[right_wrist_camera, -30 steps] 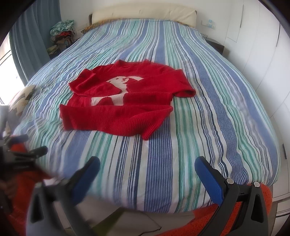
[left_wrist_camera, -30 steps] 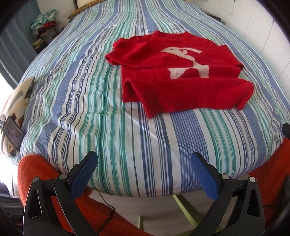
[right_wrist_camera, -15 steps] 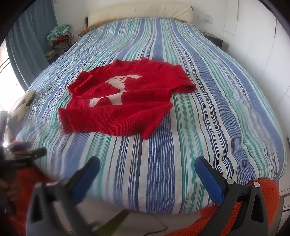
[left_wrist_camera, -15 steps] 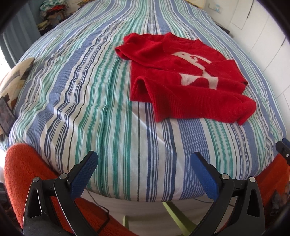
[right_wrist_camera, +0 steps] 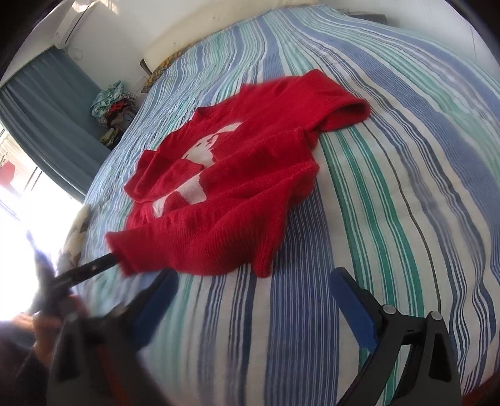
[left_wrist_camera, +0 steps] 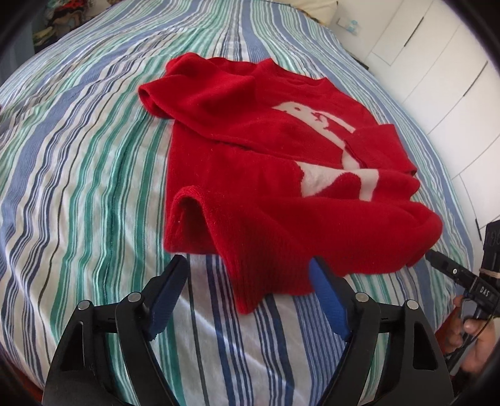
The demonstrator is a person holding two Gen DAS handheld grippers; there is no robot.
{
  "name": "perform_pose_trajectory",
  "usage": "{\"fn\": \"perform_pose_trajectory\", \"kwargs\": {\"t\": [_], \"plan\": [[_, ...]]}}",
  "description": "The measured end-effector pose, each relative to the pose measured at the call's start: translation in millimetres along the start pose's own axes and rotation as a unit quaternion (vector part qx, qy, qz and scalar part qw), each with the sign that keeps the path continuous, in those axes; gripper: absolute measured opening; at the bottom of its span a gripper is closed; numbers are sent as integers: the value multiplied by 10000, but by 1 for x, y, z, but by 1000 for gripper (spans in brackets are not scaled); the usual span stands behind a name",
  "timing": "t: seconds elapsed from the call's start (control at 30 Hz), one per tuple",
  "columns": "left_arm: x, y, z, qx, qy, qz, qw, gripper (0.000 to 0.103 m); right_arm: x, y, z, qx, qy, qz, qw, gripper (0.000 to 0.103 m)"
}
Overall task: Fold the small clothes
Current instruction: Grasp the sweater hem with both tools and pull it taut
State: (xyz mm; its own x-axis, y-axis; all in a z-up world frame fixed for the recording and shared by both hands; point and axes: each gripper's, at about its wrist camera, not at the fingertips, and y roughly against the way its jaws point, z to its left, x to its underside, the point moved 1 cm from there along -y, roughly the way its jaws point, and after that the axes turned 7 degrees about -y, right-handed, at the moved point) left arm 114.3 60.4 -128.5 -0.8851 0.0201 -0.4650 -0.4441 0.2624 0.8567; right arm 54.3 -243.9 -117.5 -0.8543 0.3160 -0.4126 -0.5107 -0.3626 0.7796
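Note:
A small red sweater point(left_wrist_camera: 275, 175) with a white animal figure lies rumpled on the striped bedspread point(left_wrist_camera: 78, 187); it also shows in the right wrist view point(right_wrist_camera: 231, 187). My left gripper point(left_wrist_camera: 250, 281) is open, its blue-padded fingers just in front of the sweater's near hem, which bulges up between them. My right gripper point(right_wrist_camera: 253, 287) is open and empty, low over the bed near the hem's other end. In the left wrist view the right gripper's finger point(left_wrist_camera: 443, 268) reaches the hem's right corner.
White wardrobe doors point(left_wrist_camera: 437, 62) stand to the right of the bed. A blue curtain point(right_wrist_camera: 47, 118) and a pile of clothes point(right_wrist_camera: 112, 106) are at the far left. A patterned cushion point(right_wrist_camera: 75, 231) lies at the bed's left edge. A pillow point(right_wrist_camera: 218, 28) lies at the head.
Both grippers have moved forward and down from the foot of the bed to the sweater's near hem. Both stay open. The sweater has not moved.

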Motion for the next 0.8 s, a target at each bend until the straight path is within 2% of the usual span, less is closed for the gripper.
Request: {"fn": "perform_pose_trajectory", "kwargs": {"t": [0.03,0.07,0.1,0.13,0.17,0.2,0.27,0.33,0.4,0.47,0.57,0.63,0.7,0.73,0.77,0.8], "plan": [[-1,-7,2,43,-5,59,10000,70,-3,-11,1,-19,134,35,9999,86],[-1,-14,4,168,11,122,9998,49,-6,-20,2,-89,268,57,9996,80],[-2,-17,5,385,56,176,9991,17,-9,-30,2,-212,396,100,9989,63],[-2,-17,8,673,161,241,9973,6,-10,-38,3,-345,483,196,9980,51],[-2,-12,11,852,276,227,9957,6,-11,-44,5,-451,541,330,9970,26],[-2,-1,12,1026,298,172,9941,5,-12,-45,8,-492,590,455,9960,15],[-1,24,12,1328,198,263,9906,5,-13,-31,16,-632,736,588,9935,14],[4,50,9,1530,-14,485,9870,4,-16,-4,21,-966,729,724,9900,14],[13,70,4,1535,-355,733,9848,4,-16,23,22,-1324,550,1085,9837,14],[26,73,0,1397,-594,1053,9828,5,-13,38,20,-1476,395,1555,9760,14],[46,46,1,932,-728,1390,9832,6,-1,32,7,-1216,260,1859,9747,14],[55,30,9,797,-554,1527,9835,11,10,9,-7,-917,165,1935,9767,16],[61,34,19,924,-279,1393,9855,20,17,-9,-24,-596,-19,1928,9794,18],[63,39,22,975,-168,1315,9864,26,18,-12,-31,-565,-178,1894,9801,18],[65,44,25,1005,-98,1213,9875,42,19,-10,-38,-637,-411,1811,9805,26],[67,48,27,999,-61,1113,9887,50,20,-3,-43,-768,-658,1727,9798,37]]}}
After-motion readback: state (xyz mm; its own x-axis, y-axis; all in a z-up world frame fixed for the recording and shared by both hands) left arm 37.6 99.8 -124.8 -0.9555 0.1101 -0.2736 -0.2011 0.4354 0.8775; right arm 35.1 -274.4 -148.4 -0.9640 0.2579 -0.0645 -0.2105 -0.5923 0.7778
